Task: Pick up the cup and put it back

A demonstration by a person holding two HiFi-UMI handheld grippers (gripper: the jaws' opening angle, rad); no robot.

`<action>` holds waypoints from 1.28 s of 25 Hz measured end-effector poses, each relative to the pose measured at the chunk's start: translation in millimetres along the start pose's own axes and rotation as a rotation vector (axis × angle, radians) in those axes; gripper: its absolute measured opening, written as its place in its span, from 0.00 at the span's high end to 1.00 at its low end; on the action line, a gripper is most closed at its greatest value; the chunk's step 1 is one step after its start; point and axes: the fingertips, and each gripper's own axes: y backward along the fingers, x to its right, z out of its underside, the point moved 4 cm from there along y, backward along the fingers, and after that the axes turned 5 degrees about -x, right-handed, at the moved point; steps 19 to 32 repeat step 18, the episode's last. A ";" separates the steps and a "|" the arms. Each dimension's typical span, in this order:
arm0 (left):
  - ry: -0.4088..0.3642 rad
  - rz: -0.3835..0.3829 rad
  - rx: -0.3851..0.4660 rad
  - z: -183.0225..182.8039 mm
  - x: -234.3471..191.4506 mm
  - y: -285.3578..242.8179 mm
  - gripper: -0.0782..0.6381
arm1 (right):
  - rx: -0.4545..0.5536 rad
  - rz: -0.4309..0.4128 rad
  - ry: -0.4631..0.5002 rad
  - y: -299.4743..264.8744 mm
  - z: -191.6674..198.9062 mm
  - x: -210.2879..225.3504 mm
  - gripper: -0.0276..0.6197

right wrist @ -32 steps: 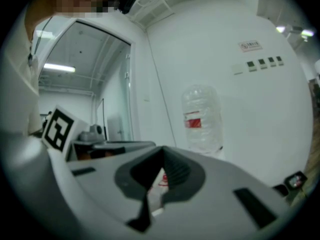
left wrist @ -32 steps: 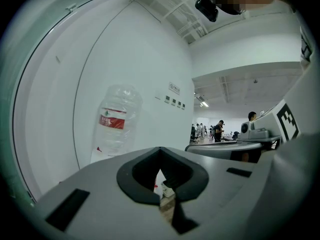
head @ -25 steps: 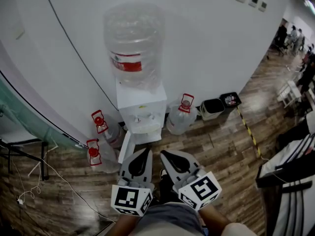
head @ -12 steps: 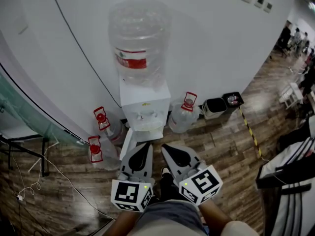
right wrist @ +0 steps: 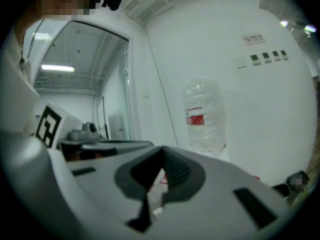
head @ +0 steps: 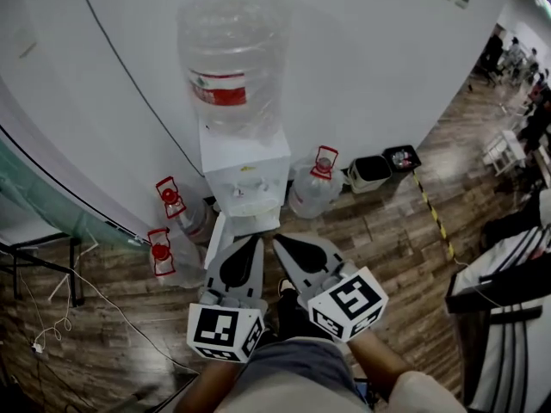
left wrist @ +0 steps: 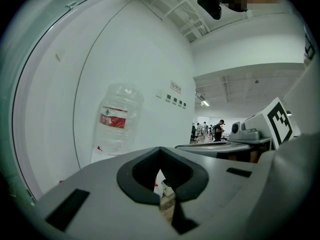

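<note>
Both sets of jaws clenched empty, left gripper and right gripper side by side facing the water dispenser; cup I can't pick out for sure, just a pale blob in its tap recess.

The left claw and the right claw are pale grey with black inner pads, and each carries a marker cube patterned in black-and-white squares. Ahead of them the water dispenser is white, and its clear bottle bears a red label. Spare bottles left of the claws have red caps. The floor beneath is brown wood planking, crossed right of the claws by yellow-and-black striped tape.
</note>
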 end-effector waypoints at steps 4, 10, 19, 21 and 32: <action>-0.007 -0.005 0.022 -7.0 -3.5 -1.3 0.88 | -0.007 -0.024 0.018 -5.1 -6.9 1.4 0.92; 0.027 0.003 0.016 -6.1 0.5 -2.7 0.88 | -0.012 -0.025 0.003 -0.4 -4.5 -2.6 0.92; 0.001 0.058 0.018 -20.1 11.6 -18.3 0.88 | -0.007 0.038 -0.019 9.0 -6.7 10.0 0.92; 0.001 0.058 0.018 -20.1 11.6 -18.3 0.88 | -0.007 0.038 -0.019 9.0 -6.7 10.0 0.92; 0.001 0.058 0.018 -20.1 11.6 -18.3 0.88 | -0.007 0.038 -0.019 9.0 -6.7 10.0 0.92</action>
